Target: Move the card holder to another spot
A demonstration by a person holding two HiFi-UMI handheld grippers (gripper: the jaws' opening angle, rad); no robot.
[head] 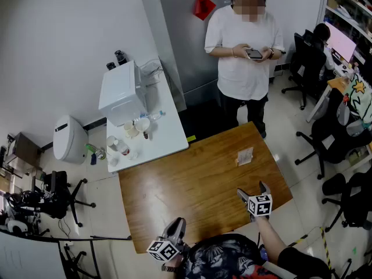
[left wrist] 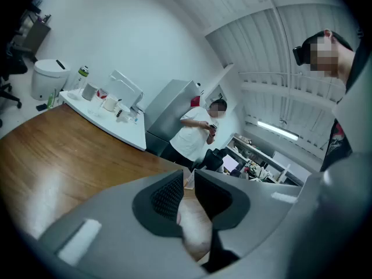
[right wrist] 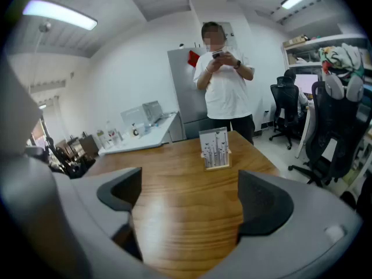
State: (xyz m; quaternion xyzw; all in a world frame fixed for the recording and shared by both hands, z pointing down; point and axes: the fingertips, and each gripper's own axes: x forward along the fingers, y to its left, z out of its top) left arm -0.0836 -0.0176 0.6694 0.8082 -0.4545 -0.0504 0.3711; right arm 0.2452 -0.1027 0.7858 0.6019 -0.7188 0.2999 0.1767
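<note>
Head view: your left gripper [head: 176, 228] sits at 6 o'clock and your right gripper [head: 253, 190] at 4. The card holder [head: 244, 156] stands on the table [head: 186, 185] just beyond it (untouched).
Left gripper view: jaws together.
Right gripper view: jaws wide apart and empty, card holder at 12 o'clock.

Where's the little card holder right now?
The card holder stands on the wooden table toward its far right side, in front of the person in white. The open right gripper faces it, apart.
</note>
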